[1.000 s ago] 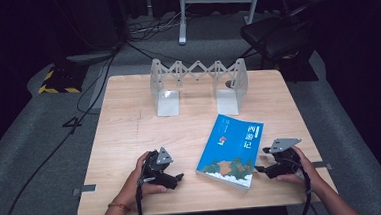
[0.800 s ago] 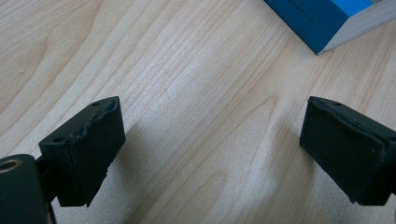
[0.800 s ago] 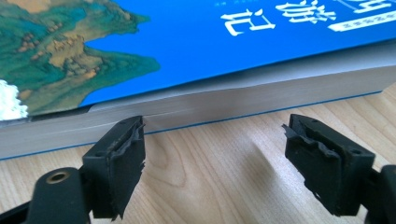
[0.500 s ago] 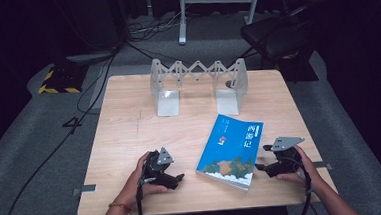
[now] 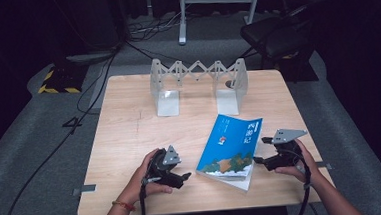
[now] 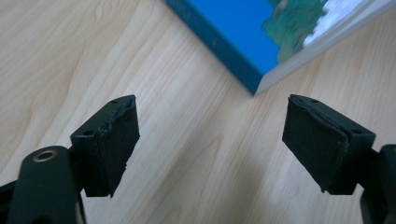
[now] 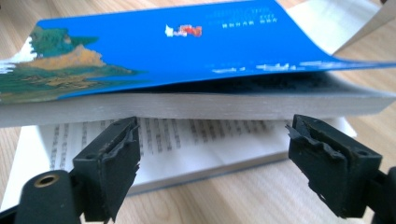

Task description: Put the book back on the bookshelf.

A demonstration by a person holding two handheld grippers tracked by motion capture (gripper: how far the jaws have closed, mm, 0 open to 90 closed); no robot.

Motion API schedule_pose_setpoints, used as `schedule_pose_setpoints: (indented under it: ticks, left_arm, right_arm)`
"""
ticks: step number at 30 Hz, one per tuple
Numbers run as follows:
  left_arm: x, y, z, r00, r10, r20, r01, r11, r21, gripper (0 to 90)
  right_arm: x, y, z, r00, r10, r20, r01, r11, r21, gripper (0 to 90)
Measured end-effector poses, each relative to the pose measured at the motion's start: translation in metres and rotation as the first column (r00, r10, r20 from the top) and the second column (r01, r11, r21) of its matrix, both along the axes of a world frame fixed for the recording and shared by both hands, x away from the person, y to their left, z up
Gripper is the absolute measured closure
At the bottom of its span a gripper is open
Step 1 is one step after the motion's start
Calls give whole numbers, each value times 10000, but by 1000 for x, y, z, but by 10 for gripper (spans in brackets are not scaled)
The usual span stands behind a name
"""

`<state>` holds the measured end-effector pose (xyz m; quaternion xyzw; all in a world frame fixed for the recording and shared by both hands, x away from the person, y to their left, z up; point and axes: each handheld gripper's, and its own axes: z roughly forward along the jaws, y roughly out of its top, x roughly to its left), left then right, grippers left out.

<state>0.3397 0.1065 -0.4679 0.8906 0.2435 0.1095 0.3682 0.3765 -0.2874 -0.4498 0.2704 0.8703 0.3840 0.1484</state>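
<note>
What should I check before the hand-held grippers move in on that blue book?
1. Left hand-held gripper open, nothing between its jaws though they have just been closing a little: ok.
2. Right hand-held gripper open, jaws have just been opening, not clamping: ok.
3. Blue book flat on the table: ok.
4. Book fully shut: not ok; the right gripper view shows the pages parted, printed pages exposed underneath.
5. Folding book stand upright at the far edge, apart from the book: ok.
6. Whether the right jaws touch the pages: cannot tell.
</note>
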Motion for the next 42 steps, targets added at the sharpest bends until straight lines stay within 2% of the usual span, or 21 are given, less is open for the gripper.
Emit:
schedule_pose_setpoints:
  ticks: [2, 6, 12, 14, 15, 17, 20, 21, 23, 26, 29, 31, 32, 35, 36, 38, 40, 42]
  left_arm:
    - [-2, -11, 3, 9996, -201, 193, 203, 9997, -133, 200]
    - [-6, -37, 6, 9969, -782, 98, 786, 9957, -489, 212]
    - [-11, -81, 5, 9883, -1522, 84, 1524, 9868, -550, 230]
    - [-10, -91, 3, 9902, -1370, -265, 1346, 9877, -797, 243]
    - [-10, -96, 2, 9900, -1375, -316, 1339, 9862, -977, 252]
    - [-12, -102, 1, 9922, -1248, -72, 1235, 9874, -987, 254]
    - [-12, -107, 0, 9939, -1101, 46, 1098, 9870, -1175, 270]
    - [-12, -111, -2, 9967, -802, 152, 814, 9903, -1124, 270]
    - [-12, -114, -5, 9983, -541, 231, 563, 9919, -1142, 291]
    - [-10, -114, -5, 9985, -126, 541, 191, 9924, -1219, 405]
    - [-11, -110, -4, 9961, -357, 812, 476, 9877, -1488, 548]
    - [-12, -109, -2, 9944, -460, 949, 590, 9885, -1389, 642]
    - [-13, -108, -1, 9923, -523, 1121, 671, 9888, -1331, 642]
    - [-9, -99, 6, 9937, -328, 1071, 514, 9830, -1763, 742]
    - [-7, -97, 8, 9942, -307, 1033, 501, 9803, -1909, 761]
    - [-6, -95, 10, 9929, -454, 1102, 641, 9828, -1730, 773]
    - [-4, -92, 10, 9930, -564, 1034, 729, 9839, -1633, 775]
    - [-3, -88, 11, 9923, -655, 1054, 820, 9837, -1602, 776]
  right_arm:
    - [1, 2, 2, 10000, -46, -13, 46, 9999, 103, 172]
    - [2, 4, 6, 9999, -104, 58, 103, 9998, 145, 172]
    - [5, 7, 10, 9998, -187, 78, 184, 9992, 354, 167]
    - [8, 10, 12, 9996, -289, 73, 285, 9981, 544, 157]
    - [9, 12, 14, 9994, -310, 122, 302, 9977, 608, 154]
    - [12, 15, 17, 9992, -343, 187, 329, 9969, 718, 151]
    - [14, 17, 18, 9992, -368, 186, 352, 9964, 770, 151]
    - [15, 18, 18, 9992, -351, 185, 335, 9961, 820, 150]
    - [17, 19, 18, 9992, -393, 122, 380, 9951, 909, 142]
    - [17, 20, 18, 9991, -388, 150, 373, 9955, 875, 137]
    - [18, 19, 17, 9990, -435, 118, 422, 9945, 959, 138]
    - [19, 19, 16, 9989, -457, 77, 447, 9934, 1059, 137]
    - [19, 19, 16, 9989, -457, 77, 447, 9934, 1059, 137]
    - [20, 15, 16, 9984, -561, 15, 555, 9908, 1235, 138]
    - [19, 13, 16, 9984, -558, -16, 555, 9900, 1301, 150]
    - [17, 8, 16, 9989, -457, -27, 457, 9889, 1411, 184]
    - [13, 4, 17, 9988, -426, 222, 394, 9910, 1281, 246]
    - [9, -1, 19, 9996, -75, 288, 31, 9887, 1501, 247]
